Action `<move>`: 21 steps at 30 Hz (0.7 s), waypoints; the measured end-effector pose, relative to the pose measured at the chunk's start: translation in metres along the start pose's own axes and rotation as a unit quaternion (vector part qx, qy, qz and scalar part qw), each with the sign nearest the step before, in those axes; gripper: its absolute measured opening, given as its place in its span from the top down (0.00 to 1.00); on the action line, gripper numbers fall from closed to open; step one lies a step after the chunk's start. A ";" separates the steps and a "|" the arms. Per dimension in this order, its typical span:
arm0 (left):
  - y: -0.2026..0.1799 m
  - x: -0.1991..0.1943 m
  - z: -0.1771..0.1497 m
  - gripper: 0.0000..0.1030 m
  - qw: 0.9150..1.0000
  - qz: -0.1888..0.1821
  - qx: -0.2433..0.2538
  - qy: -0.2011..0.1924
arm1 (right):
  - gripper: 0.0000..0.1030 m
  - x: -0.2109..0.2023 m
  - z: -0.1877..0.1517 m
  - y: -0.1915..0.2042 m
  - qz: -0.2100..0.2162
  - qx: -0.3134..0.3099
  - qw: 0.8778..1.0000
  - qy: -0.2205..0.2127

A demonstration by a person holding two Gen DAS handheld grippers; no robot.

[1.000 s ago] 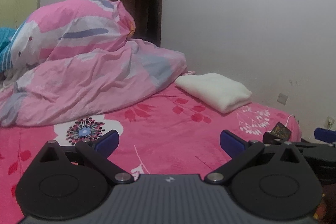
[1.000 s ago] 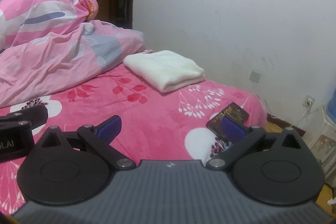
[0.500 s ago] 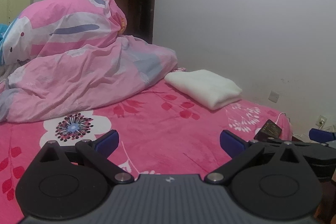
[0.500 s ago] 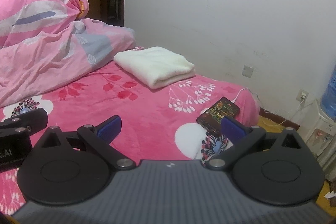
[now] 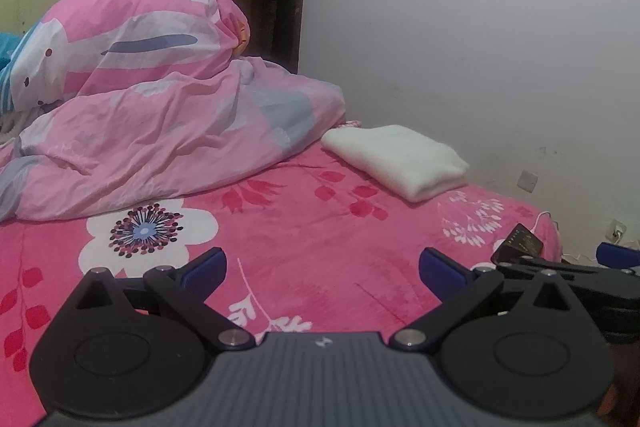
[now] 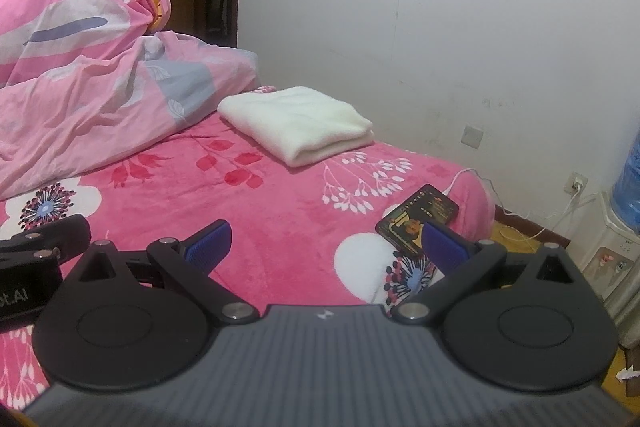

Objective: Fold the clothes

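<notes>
- Left wrist view: left gripper [image 5: 322, 269] spread wide, holding nothing, above the pink floral bedspread [image 5: 304, 239]. Folded white cloth [image 5: 394, 159] lies at the far side, near the wall [image 5: 480, 47], beside the heaped pink duvet [image 5: 160, 115]; bare bedspread lies between.
- Right wrist view: right gripper [image 6: 326, 245] equally wide, empty. The cloth [image 6: 298, 123] lies far centre. A phone [image 6: 418, 219] rests near the bed's right edge, partly behind the right finger.
</notes>
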State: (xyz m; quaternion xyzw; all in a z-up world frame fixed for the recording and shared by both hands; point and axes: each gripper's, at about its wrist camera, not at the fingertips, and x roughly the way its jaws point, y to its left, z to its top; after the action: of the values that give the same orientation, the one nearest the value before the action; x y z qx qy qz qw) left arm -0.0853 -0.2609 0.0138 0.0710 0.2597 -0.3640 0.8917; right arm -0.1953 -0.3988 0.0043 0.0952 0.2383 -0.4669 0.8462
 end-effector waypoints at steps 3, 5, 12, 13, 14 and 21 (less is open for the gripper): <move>0.002 0.000 0.000 0.00 1.000 0.005 -0.002 -0.002 | 0.01 0.001 0.000 0.001 0.002 0.001 1.000 0.000; 0.003 0.000 0.000 0.00 1.000 0.007 -0.002 -0.001 | 0.01 0.001 0.000 0.001 0.002 -0.001 1.000 0.000; 0.002 0.002 0.000 0.00 1.000 0.010 -0.001 0.002 | 0.01 0.003 0.002 0.003 0.006 -0.003 1.000 0.001; 0.002 0.002 0.000 0.00 1.000 0.010 -0.001 0.002 | 0.01 0.002 0.002 0.003 0.006 -0.003 1.000 0.001; 0.002 0.002 0.001 0.00 1.000 0.010 -0.001 0.003 | 0.01 0.002 0.001 0.003 0.005 -0.003 1.000 0.001; 0.003 0.001 -0.001 0.00 1.000 0.008 -0.002 0.004 | 0.01 0.000 0.001 0.004 0.005 -0.004 1.000 0.001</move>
State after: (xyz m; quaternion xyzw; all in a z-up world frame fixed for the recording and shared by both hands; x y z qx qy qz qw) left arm -0.0824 -0.2592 0.0124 0.0732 0.2635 -0.3556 0.8937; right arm -0.1913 -0.3967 0.0048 0.0938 0.2404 -0.4616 0.8488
